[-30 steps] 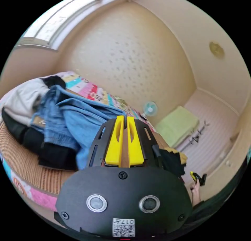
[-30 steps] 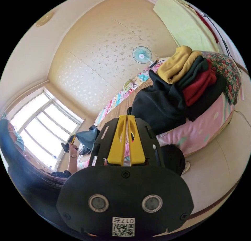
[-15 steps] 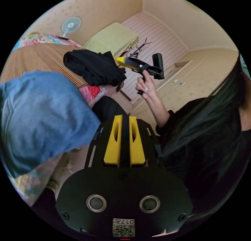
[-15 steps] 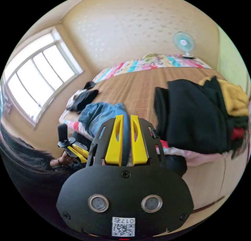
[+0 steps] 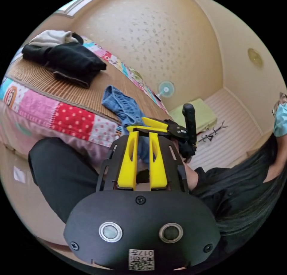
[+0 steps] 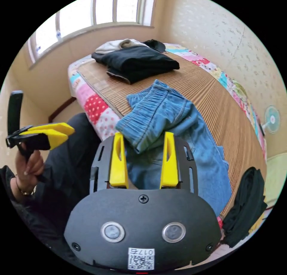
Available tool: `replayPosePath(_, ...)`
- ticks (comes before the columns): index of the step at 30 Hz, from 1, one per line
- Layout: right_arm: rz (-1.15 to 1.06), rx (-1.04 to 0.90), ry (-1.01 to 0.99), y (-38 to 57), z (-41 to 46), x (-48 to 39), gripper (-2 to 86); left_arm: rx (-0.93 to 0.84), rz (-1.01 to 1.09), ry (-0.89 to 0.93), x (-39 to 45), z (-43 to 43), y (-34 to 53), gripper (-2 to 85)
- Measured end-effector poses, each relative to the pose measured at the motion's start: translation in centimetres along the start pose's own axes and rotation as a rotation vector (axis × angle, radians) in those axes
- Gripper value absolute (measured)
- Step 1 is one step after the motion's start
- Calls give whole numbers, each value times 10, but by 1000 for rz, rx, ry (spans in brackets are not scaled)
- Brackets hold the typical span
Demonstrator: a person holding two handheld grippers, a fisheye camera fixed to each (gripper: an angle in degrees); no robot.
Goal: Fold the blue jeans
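Blue jeans [image 6: 170, 119], one pair, lie crumpled beneath the gaping right gripper [image 6: 143, 137]; left gripper [image 5: 143, 136] parted.

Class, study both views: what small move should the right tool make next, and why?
Probably lower the open right tool onto the jeans waistband edge just ahead of it and close. The jeans lie crumpled on the bed mat, gripped by neither tool.
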State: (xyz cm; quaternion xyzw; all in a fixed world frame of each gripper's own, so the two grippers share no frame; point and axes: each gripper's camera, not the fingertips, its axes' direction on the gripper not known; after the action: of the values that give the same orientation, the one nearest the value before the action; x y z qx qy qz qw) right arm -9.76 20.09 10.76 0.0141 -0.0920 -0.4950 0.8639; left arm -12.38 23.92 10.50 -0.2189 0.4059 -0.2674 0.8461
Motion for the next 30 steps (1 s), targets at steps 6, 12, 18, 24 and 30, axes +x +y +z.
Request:
replayPosePath(6, 152, 280, -40, 24, -90, 56, 35, 54, -151, 134, -41, 36, -25, 126)
replayPosePath(12, 216, 428, -325, 61, -170, 140, 31, -48, -202, 15, -49, 117, -44, 150)
replayPosePath(18, 178, 643, -328, 113, -288, 177, 28, 112, -233, 126, -45, 144, -25, 73)
replayPosePath(24, 136, 904, -265, 195, -438, 219, 27, 243, 181, 435, 68, 92, -27, 19)
replayPosePath(30, -6, 1197, -239, 275, -594, 235, 26, 558, 585, 587, 255, -58, -18, 7)
